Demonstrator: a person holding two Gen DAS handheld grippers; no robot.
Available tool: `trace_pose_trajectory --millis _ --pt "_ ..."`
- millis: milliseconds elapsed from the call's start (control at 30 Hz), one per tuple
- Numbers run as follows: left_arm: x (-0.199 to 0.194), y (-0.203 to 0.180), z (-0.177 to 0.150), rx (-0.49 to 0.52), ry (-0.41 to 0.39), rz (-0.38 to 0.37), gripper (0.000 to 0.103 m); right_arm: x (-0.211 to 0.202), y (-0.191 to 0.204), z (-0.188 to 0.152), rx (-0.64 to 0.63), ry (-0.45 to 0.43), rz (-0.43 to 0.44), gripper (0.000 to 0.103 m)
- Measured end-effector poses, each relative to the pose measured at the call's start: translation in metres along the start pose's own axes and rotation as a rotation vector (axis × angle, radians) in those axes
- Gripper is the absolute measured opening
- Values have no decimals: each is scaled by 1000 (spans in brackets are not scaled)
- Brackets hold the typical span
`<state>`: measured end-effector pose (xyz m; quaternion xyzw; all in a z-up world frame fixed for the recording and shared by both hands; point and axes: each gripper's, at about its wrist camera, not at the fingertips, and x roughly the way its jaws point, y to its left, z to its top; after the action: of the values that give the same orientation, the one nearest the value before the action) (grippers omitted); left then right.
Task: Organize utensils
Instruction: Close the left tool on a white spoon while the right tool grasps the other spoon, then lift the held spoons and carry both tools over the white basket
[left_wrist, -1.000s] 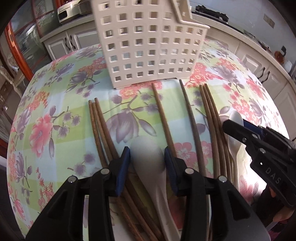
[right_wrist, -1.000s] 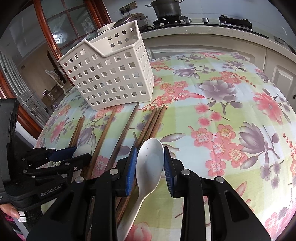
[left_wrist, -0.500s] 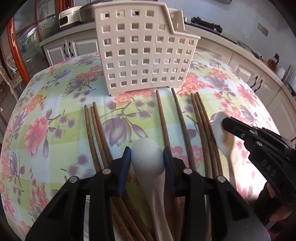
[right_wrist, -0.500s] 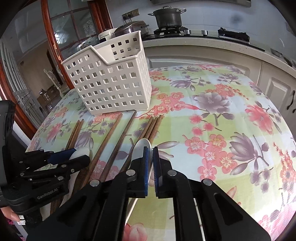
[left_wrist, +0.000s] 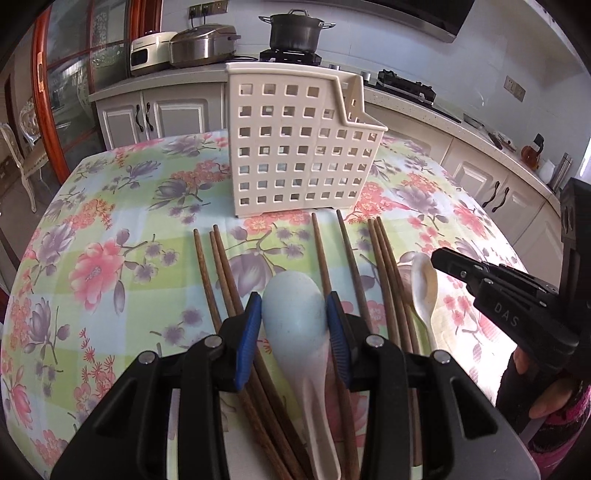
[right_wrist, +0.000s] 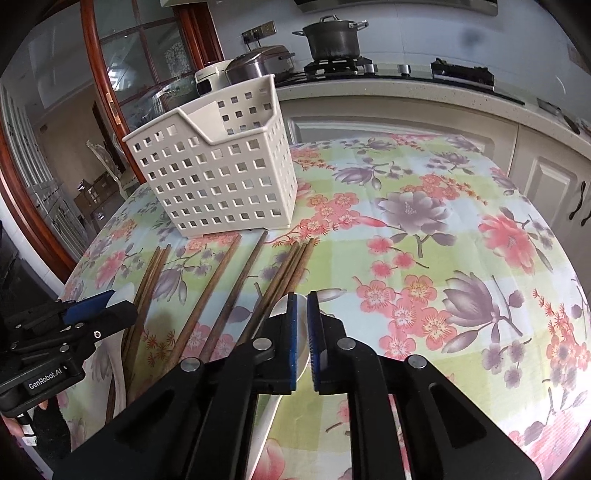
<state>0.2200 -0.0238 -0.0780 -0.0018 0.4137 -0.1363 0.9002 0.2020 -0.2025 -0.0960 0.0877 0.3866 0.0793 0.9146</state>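
Observation:
A cream perforated utensil basket (left_wrist: 295, 155) stands upright at the far side of the floral table; it also shows in the right wrist view (right_wrist: 218, 177). Several brown wooden chopsticks (left_wrist: 221, 269) lie in front of it. My left gripper (left_wrist: 293, 317) is shut on the bowl of a pale white spoon (left_wrist: 295, 314), held above the chopsticks. My right gripper (right_wrist: 301, 332) is shut edge-on on a second white spoon (left_wrist: 424, 288), whose bowl shows between the blue pads (right_wrist: 291, 325). In the left wrist view the right gripper (left_wrist: 443, 258) sits at the right.
The table wears a floral cloth (right_wrist: 424, 240). Kitchen counters with a pot (left_wrist: 295, 33), a rice cooker (left_wrist: 203, 44) and a stove stand behind. A glass door with a red wooden frame (right_wrist: 99, 122) is at the left.
My right gripper closed on its spoon and turned it on edge. Both grippers rose and tilted back from the table, each carrying a spoon.

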Motion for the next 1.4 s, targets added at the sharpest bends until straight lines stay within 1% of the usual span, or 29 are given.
trace_pose_trajectory --millis 67,100,133,167,200,233,267,333,367,400,433,467,500,767,900,967,1133,1400 --pt "0 2 -1 -6 -1 -8 35 0 -5 -1 6 8 5 42" --pt "0 3 -1 -8 -3 -12 35 -1 -7 -1 15 0 21 66" --pt "0 3 -2 -9 -4 -17 35 -2 -8 -1 19 -6 40 69" --pt "1 3 -2 -9 -6 -21 35 -2 -6 0 6 3 39 69" --pt "1 3 -2 -10 -8 -24 35 1 -4 1 -13 9 29 67" --pt "1 2 -1 -10 -11 -28 35 3 -2 2 -23 17 23 62" --pt "1 1 -1 -10 -15 -32 35 8 -1 3 -26 36 21 60" --pt "1 0 0 -5 -22 -33 35 21 0 5 -27 86 36 50" --pt "0 -1 0 -1 -25 -32 35 27 1 5 -34 107 29 47" --pt "0 -2 1 3 -27 -31 35 31 3 4 -50 121 20 33" --pt "-1 -2 2 5 -30 -31 35 32 5 4 -65 123 16 22" --pt "-2 -2 3 7 -34 -29 35 30 7 3 -79 111 11 15" --pt "-3 -2 4 6 -36 -29 35 25 8 3 -91 90 9 13" --pt "-24 -2 7 -1 -85 -32 35 -22 6 12 -88 -85 -27 12" --pt "-40 -3 9 1 -128 -28 35 -41 8 20 -96 -178 -32 12" --pt "-48 -3 11 3 -152 -29 35 -45 11 23 -115 -207 -35 12" --pt "-58 -3 16 1 -182 -25 35 -43 19 31 -152 -257 -63 12" --pt "-71 -5 28 17 -220 -18 34 -40 29 41 -167 -286 -56 13"
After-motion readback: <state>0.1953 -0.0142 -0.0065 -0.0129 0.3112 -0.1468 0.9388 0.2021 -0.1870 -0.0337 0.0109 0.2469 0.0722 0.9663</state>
